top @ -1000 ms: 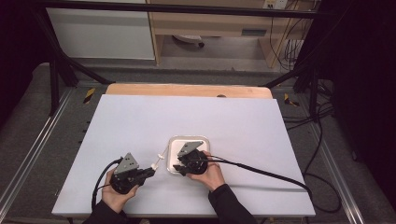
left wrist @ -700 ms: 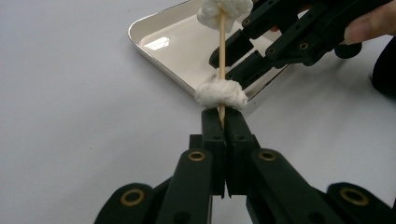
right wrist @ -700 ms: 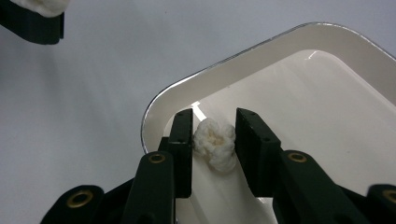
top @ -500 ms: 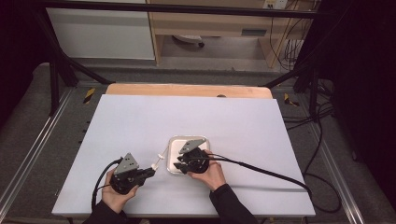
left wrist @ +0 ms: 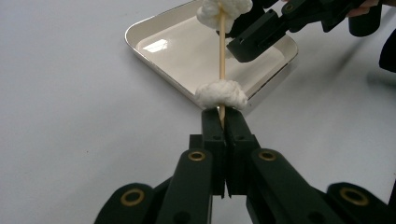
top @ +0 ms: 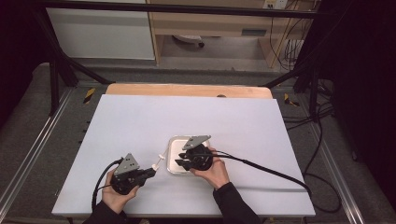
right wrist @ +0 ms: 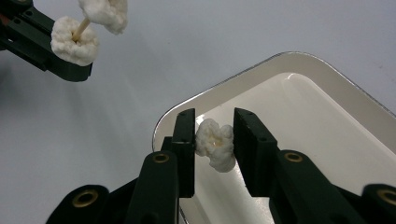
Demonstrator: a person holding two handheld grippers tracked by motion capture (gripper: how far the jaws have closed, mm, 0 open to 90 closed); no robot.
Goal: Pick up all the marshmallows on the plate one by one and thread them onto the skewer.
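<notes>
Item one, my left gripper: jaws pinched tight on the butt of a thin wooden skewer, which points away from me toward the dish. I hold it by the end, I judge, so the free length stays clear for loading. Two fluffy white popcorn-like pieces are already threaded: one sits just beyond the jaw tips, the other near the far point.

Item two, my right gripper: jaws have just been closing around a third white puffed piece. The left pad touches it; whether the right pad presses yet, I cannot tell. It hangs over the dish's near corner, probably so a dropped piece lands back inside.

Item three, a shallow white rounded-square dish with a metallic rim, just beside the skewer tip, keeping the transfer short.

Item four, the pale matte tabletop, bearing all of the above.
</notes>
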